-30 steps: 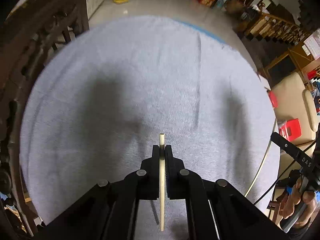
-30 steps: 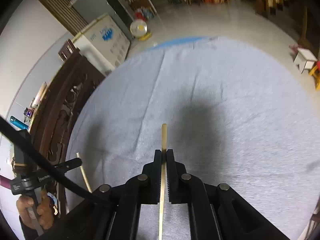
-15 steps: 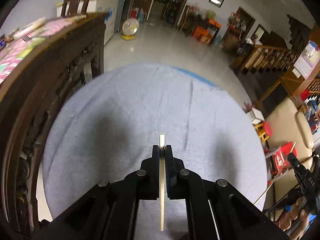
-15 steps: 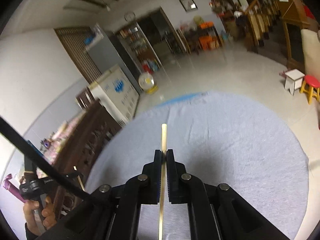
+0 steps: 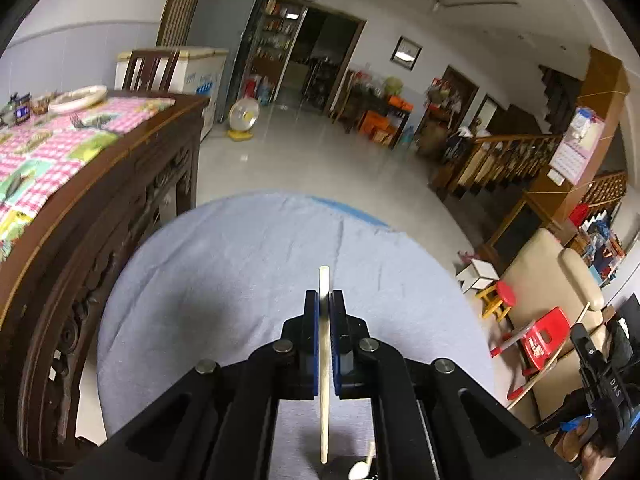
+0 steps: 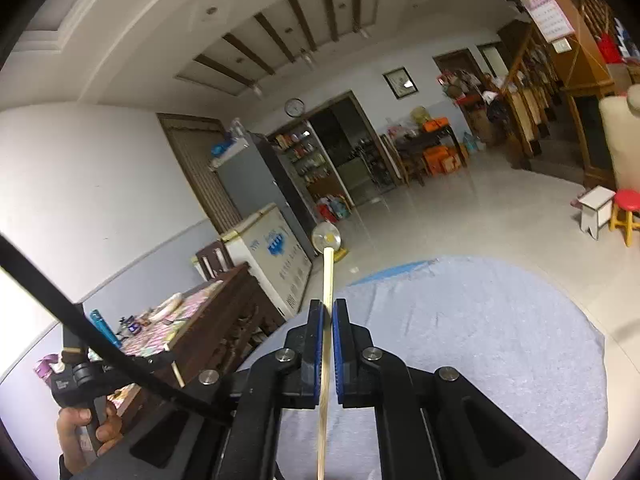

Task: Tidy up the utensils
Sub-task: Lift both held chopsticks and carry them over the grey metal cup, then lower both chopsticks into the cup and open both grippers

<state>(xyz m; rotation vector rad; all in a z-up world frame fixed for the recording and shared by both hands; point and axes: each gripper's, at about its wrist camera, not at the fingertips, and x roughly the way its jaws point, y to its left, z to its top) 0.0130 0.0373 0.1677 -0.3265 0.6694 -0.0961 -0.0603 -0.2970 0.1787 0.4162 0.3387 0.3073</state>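
Pinching one pale chopstick (image 5: 324,360) lengthwise, the left gripper (image 5: 324,304) is hovering above the grey-clothed round table (image 5: 224,272). The right gripper (image 6: 328,312) is clamping another chopstick (image 6: 327,320). Only the left view is showing a white spoon (image 5: 360,469) below; a carved wooden sideboard (image 5: 100,216) is standing beside the table.
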